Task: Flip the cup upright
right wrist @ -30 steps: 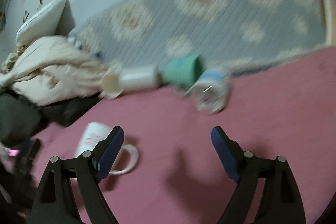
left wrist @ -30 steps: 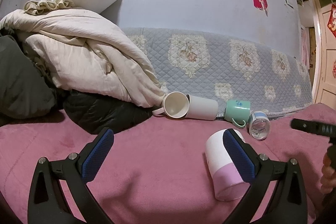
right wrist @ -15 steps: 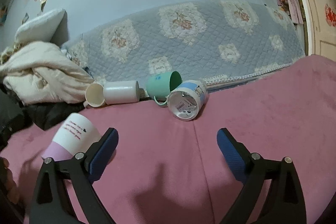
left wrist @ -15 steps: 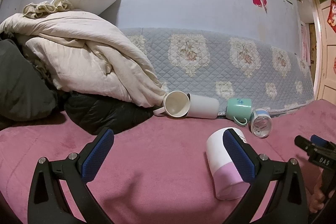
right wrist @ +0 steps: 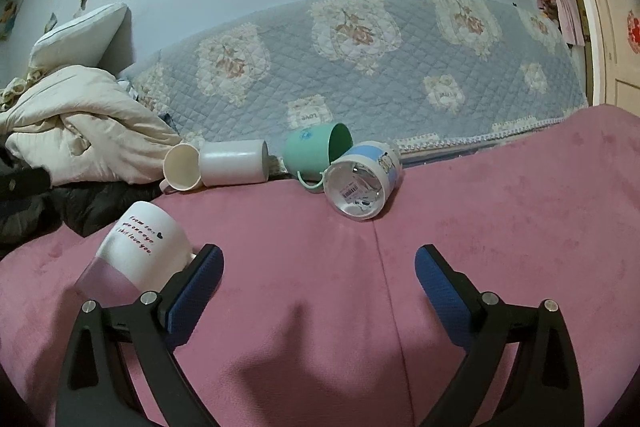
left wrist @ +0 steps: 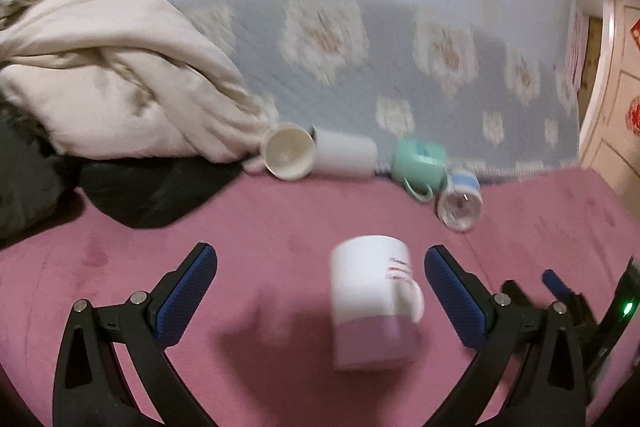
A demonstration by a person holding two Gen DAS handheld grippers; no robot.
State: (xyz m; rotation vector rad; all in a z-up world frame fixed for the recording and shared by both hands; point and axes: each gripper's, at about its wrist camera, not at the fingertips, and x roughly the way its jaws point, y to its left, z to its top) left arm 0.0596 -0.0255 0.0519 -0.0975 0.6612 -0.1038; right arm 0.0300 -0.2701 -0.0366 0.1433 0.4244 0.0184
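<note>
Now framed between the wide-open, empty left gripper (left wrist: 320,291): white-and-pink mug (left wrist: 374,307), inverted on the pink bedspread (left wrist: 280,219) (blurred, probably mid-swing), earlier off to its right. Right gripper (right wrist: 318,281) likewise spread, holding nothing. Grasp looks next.

white-and-pink mug (left wrist: 372,301) (right wrist: 138,255) | white body, pink band at rim end, red lettering with a small heart, white handle | upside down, mouth on the pink bed cover, base up | nearest of the cups, well apart from the blue-banded cup (right wrist: 362,181) lying on its side.
</note>
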